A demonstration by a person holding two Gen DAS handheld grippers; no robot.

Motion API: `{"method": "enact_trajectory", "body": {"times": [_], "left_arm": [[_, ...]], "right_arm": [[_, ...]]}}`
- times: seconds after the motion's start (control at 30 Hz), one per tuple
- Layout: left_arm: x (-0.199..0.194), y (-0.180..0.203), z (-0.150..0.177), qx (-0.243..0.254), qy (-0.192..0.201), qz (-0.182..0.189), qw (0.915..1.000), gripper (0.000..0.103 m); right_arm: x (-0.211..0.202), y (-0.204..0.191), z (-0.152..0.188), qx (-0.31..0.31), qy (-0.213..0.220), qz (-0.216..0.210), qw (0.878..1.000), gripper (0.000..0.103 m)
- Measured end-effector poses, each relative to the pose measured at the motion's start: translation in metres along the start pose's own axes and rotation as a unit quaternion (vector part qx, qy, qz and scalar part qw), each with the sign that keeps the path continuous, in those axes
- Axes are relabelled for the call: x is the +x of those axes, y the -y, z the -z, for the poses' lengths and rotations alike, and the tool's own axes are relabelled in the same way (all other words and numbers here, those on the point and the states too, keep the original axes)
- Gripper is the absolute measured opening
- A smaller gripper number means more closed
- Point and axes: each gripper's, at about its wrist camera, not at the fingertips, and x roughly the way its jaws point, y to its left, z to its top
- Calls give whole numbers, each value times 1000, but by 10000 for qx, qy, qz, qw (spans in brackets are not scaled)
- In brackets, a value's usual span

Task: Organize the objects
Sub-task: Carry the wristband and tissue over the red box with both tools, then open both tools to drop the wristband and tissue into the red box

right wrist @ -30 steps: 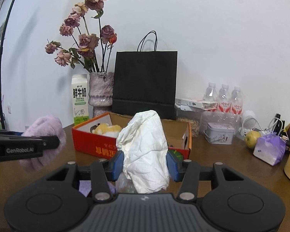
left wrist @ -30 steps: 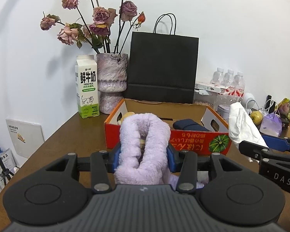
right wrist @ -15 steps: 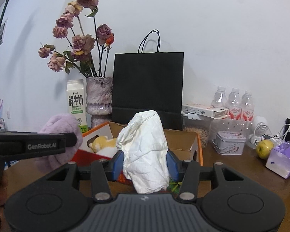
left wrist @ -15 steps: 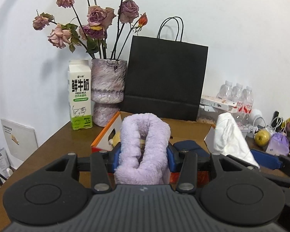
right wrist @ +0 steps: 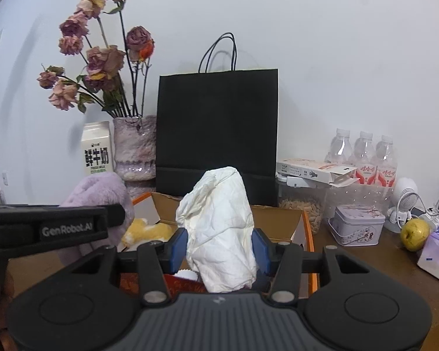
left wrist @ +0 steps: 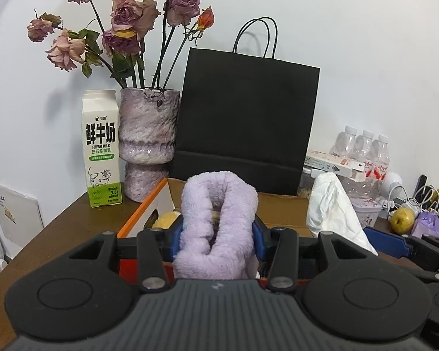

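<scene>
Both claws have advanced over the cardboard box [right wrist: 278, 219]; my left claw [left wrist: 216, 241] grips the purple towel [left wrist: 218, 225], right claw [right wrist: 219, 247] the white cloth [right wrist: 219, 228], hiding box contents.

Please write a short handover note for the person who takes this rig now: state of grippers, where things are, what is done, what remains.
Left gripper: shut on the purple cloth.
Right gripper: shut on the white cloth.
Both are held above the near edge of the orange box, in front of the black bag.
Done: both cloths picked up; a yellow toy already lies in the box.
Left: probably put both cloths in the box and release.
</scene>
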Motion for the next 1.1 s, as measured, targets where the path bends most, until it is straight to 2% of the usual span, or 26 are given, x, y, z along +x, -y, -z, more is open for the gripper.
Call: {"method": "enact_trajectory", "body": {"times": [0.53, 0.93, 1.03, 1.1], "left_arm": [[60, -4, -16, -27, -216, 37, 9998, 46], [90, 0, -13, 132, -365, 14, 9992, 46], [94, 2, -11, 209, -354, 9, 9992, 48], [96, 2, -11, 237, -342, 4, 9991, 52]], "right_arm": [[55, 9, -10, -96, -133, 62, 9998, 47], [84, 16, -6, -119, -413, 141, 9990, 47], [88, 16, -4, -125, -502, 141, 9986, 49], [90, 15, -2, -150, -567, 128, 9982, 53]]}}
